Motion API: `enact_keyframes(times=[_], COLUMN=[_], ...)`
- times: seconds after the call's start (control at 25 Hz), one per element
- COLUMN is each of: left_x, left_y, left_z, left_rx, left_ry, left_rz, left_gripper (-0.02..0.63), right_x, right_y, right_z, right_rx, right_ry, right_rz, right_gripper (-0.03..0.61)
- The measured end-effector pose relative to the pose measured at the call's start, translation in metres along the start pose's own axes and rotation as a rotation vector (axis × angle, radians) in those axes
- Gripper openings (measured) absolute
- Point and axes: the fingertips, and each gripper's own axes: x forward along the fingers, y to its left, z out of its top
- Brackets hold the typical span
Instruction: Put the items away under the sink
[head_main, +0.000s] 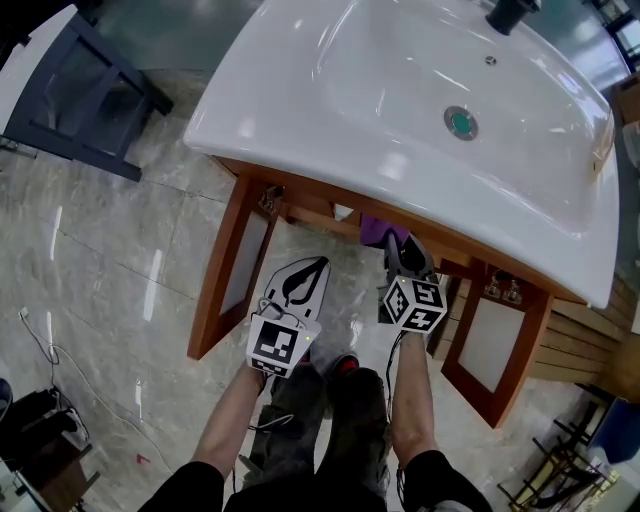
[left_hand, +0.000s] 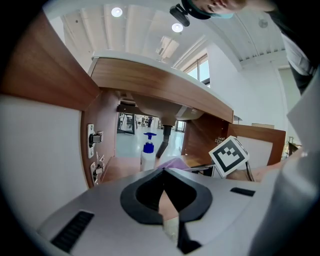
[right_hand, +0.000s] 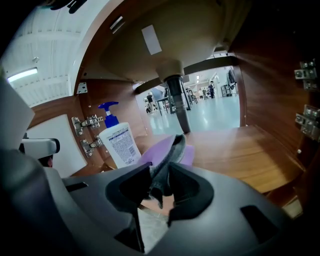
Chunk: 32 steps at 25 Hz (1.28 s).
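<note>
In the head view a white sink sits on a wooden cabinet with both doors swung open. The left gripper hangs in front of the opening over the tiled floor. The right gripper reaches in under the basin, with a purple cloth at its tip.

In the left gripper view, the left gripper has its jaws pressed together with nothing between them. Beyond it a white pump bottle stands upright inside the cabinet, the purple cloth just beside it.

In the right gripper view, the right gripper pinches a raised fold of the purple cloth. The rest of the cloth lies on the wooden cabinet floor. The pump bottle stands to the cloth's left, near the door hinges, and the dark drain pipe comes down behind.
</note>
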Motion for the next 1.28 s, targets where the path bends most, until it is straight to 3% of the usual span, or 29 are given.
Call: enact_keyframes(times=[0.12, 0.2, 0.32, 0.68, 1.28], left_x=[-0.003, -0.003, -0.006, -0.023, -0.089], left_y=[-0.001, -0.001, -0.003, -0.017, -0.053], left_z=[0.001, 0.002, 0.008, 0.049, 0.176], left_rx=[-0.001, -0.001, -0.005, 0.005, 0.035], left_ry=[0.002, 0.004, 0.007, 0.016, -0.031], left_rz=[-0.001, -0.002, -0.006, -0.019, -0.014], left_gripper=[0.006, 0.006, 0.006, 0.006, 0.006], right_x=[-0.002, -0.003, -0.010, -0.048, -0.150], right_y=[-0.001, -0.003, -0.003, 0.015, 0.063], right_z=[0.002, 0.003, 0.007, 0.035, 0.137], right_rx=[-0.005, -0.006, -0.024, -0.062, -0.149], right_ry=[-0.005, -0.006, -0.013, -0.005, -0.013], right_rz=[-0.008, -0.020, -0.032, -0.021, 0.006], right_gripper=[0.153, 0.231, 0.259, 0.261, 0.259])
